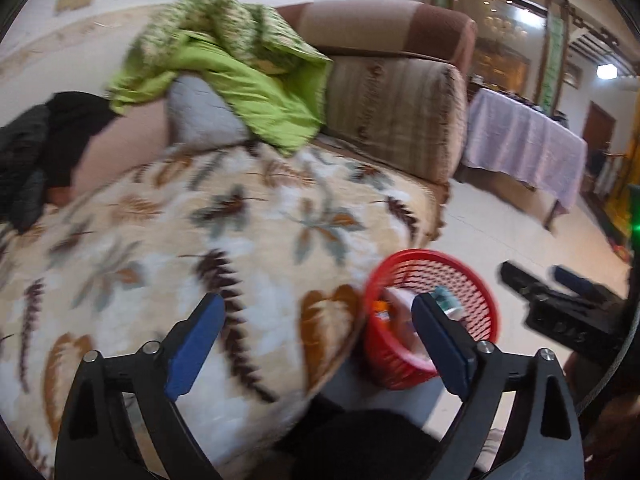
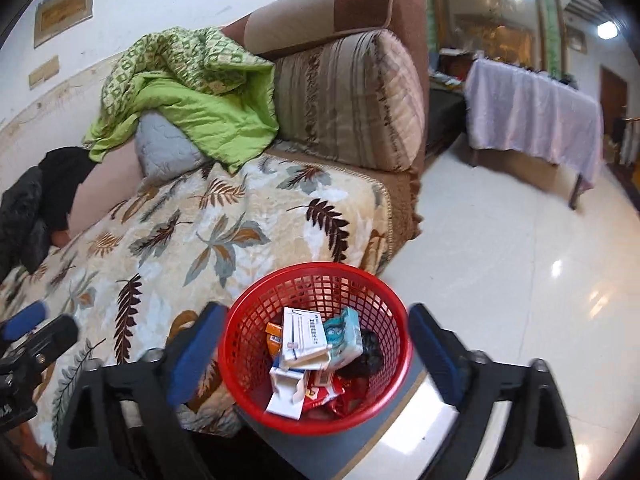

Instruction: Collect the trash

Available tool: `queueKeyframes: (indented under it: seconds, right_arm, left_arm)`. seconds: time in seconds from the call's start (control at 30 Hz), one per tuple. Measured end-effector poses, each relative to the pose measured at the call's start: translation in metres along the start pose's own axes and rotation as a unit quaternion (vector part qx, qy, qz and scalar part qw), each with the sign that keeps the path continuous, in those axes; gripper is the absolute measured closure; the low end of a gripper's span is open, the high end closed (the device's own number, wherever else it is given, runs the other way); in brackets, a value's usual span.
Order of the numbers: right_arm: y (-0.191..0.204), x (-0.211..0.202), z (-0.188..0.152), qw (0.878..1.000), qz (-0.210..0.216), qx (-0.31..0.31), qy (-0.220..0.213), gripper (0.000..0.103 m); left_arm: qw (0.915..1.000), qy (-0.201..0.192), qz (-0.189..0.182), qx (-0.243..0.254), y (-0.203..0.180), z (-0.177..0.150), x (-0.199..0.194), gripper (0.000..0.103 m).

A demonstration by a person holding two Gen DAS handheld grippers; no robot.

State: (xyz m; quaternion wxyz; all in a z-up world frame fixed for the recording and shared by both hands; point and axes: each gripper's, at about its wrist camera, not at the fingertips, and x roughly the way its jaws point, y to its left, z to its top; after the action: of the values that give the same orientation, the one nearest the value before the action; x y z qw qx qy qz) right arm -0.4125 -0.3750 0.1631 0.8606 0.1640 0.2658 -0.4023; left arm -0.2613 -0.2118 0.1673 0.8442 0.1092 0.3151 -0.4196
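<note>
Both claws gape wide, empty; right gripper [image 2: 316, 344] over red basket [image 2: 236, 344]. Left gripper [image 1: 316, 332] should sweep the bedspread [image 1: 224, 216] at 11 o'clock for leftovers.

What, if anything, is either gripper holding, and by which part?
Nothing is held. The left gripper and the right gripper both stand open and empty; the trash lies loose in the red basket.

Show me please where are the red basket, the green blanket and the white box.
red basket [image 2: 240, 344]: right wrist view, left inner wall.
green blanket [image 2: 212, 120]: right wrist view, plain green side.
white box [image 2: 302, 334]: right wrist view, top face, inside the basket.
</note>
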Motion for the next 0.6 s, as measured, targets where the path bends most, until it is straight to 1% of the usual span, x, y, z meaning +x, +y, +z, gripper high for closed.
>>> queueKeyframes:
  seconds: [0.03,0.07,0.1,0.17,0.2,0.23,0.3,0.37,0.47,0.6]
  right_arm:
    - [0.003,-0.01,-0.003,1.0,0.0,0.003,-0.018,0.0]
    - [0.005,-0.014,-0.005,1.0,0.003,0.001,-0.022,0.0]
    - [0.01,-0.019,-0.007,1.0,0.003,-0.004,-0.015,0.0]
    - [0.017,-0.023,-0.012,1.0,-0.02,-0.015,0.008,0.0]
    - [0.021,-0.024,-0.015,0.999,-0.028,-0.02,0.013,0.0]
    - [0.022,-0.026,-0.019,0.999,-0.029,-0.024,0.017,0.0]
    - [0.023,-0.029,-0.025,0.999,-0.024,-0.024,0.023,0.0]
    - [0.024,-0.032,-0.028,0.999,-0.032,-0.027,0.026,0.0]
    - [0.024,-0.032,-0.028,0.998,-0.043,-0.025,0.027,0.0]
    - [0.026,-0.03,-0.031,0.998,-0.045,-0.032,0.036,0.0]
  left_arm:
    - [1.0,-0.003,0.006,-0.001,0.004,-0.002,-0.004,0.007]
    - [0.9997,-0.009,0.021,-0.001,0.01,-0.008,-0.012,0.006]
    - [0.9992,-0.015,0.036,0.0,0.014,-0.013,-0.019,0.005]
    - [0.9978,-0.02,0.064,-0.001,0.019,-0.021,-0.027,0.003]
    - [0.9966,-0.019,0.08,-0.002,0.02,-0.024,-0.03,0.003]
    - [0.9949,-0.016,0.1,0.003,0.02,-0.026,-0.033,0.003]
    - [0.9925,-0.027,0.119,0.013,0.021,-0.029,-0.041,0.003]
    - [0.9892,-0.039,0.14,0.017,0.021,-0.031,-0.047,0.003]
    - [0.9864,-0.045,0.156,0.023,0.021,-0.031,-0.053,0.002]
    - [0.9862,-0.044,0.157,0.027,0.019,-0.03,-0.055,0.002]
